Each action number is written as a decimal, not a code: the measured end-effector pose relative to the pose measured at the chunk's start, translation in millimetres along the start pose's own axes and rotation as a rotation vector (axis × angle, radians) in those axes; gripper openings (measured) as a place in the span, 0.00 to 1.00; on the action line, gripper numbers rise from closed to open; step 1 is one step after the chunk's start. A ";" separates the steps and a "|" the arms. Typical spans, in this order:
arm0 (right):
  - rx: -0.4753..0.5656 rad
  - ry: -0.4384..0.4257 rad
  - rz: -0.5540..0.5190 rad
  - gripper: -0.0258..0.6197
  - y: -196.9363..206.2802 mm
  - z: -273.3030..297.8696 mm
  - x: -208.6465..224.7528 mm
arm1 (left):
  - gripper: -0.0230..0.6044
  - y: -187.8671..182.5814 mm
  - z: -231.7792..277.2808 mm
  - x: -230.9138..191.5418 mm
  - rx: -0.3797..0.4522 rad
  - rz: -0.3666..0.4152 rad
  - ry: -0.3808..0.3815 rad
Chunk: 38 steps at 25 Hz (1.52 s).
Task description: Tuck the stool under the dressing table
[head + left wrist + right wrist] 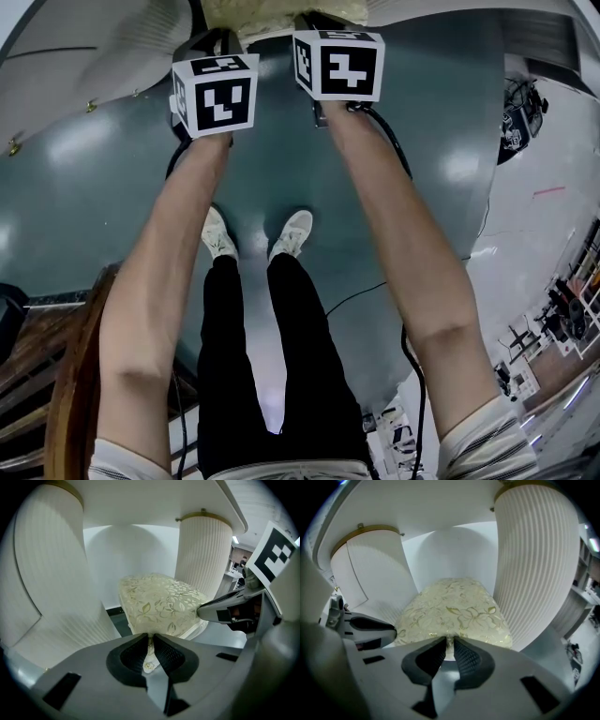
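— Stool position, please?
— The stool with the cream, flower-patterned fabric seat [159,604] stands between the two ribbed pedestals of the white dressing table [201,555], under its top. Its far end reaches in towards the white back panel [131,559].
— And the left gripper [151,638]?
— Its jaws are nearly together, pinching the near edge of the seat, on the pale trim.
— The right gripper [450,641]?
— The same: narrow, clamped on the seat's near edge, near the left one.
— Anything more?
— In the head view both bare forearms [394,225] stretch forward over the dark green floor [84,187], and the person's white shoes [292,232] stand on it.
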State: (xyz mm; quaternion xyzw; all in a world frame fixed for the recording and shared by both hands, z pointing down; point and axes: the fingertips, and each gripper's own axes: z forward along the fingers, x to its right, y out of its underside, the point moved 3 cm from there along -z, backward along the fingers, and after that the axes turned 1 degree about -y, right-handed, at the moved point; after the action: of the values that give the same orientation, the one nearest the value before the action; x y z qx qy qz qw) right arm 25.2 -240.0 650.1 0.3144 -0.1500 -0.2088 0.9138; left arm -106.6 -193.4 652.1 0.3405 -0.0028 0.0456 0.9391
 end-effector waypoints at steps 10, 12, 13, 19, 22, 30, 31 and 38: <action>0.021 -0.007 0.022 0.13 -12.4 7.9 6.1 | 0.10 -12.5 9.3 -4.5 -0.007 -0.014 0.008; 0.018 -0.008 0.018 0.13 -14.5 9.5 6.6 | 0.10 -14.8 11.2 -5.7 -0.012 -0.013 0.013; 0.017 -0.008 0.016 0.13 -15.1 10.4 6.6 | 0.10 -15.5 11.9 -6.0 -0.011 -0.009 0.014; 0.019 -0.013 0.016 0.13 -18.0 13.0 7.1 | 0.10 -17.6 13.7 -7.6 -0.005 -0.014 0.007; 0.009 -0.010 0.002 0.13 -17.9 14.2 7.5 | 0.10 -17.4 15.2 -6.5 -0.003 -0.004 0.004; -0.001 -0.014 -0.020 0.13 -23.9 18.7 8.3 | 0.10 -22.2 19.2 -9.0 -0.012 0.009 0.020; -0.001 -0.016 -0.023 0.13 -24.9 19.1 8.6 | 0.10 -23.3 19.7 -9.4 -0.012 0.009 0.022; -0.004 -0.021 -0.023 0.13 -26.2 20.3 8.4 | 0.10 -25.5 20.7 -12.0 0.000 0.028 0.023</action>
State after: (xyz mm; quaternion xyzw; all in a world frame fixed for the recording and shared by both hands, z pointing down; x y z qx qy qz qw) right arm 16.8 -273.1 650.0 0.3123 -0.1555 -0.2230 0.9102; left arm -115.8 -227.1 651.2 0.3397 0.0031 0.0628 0.9384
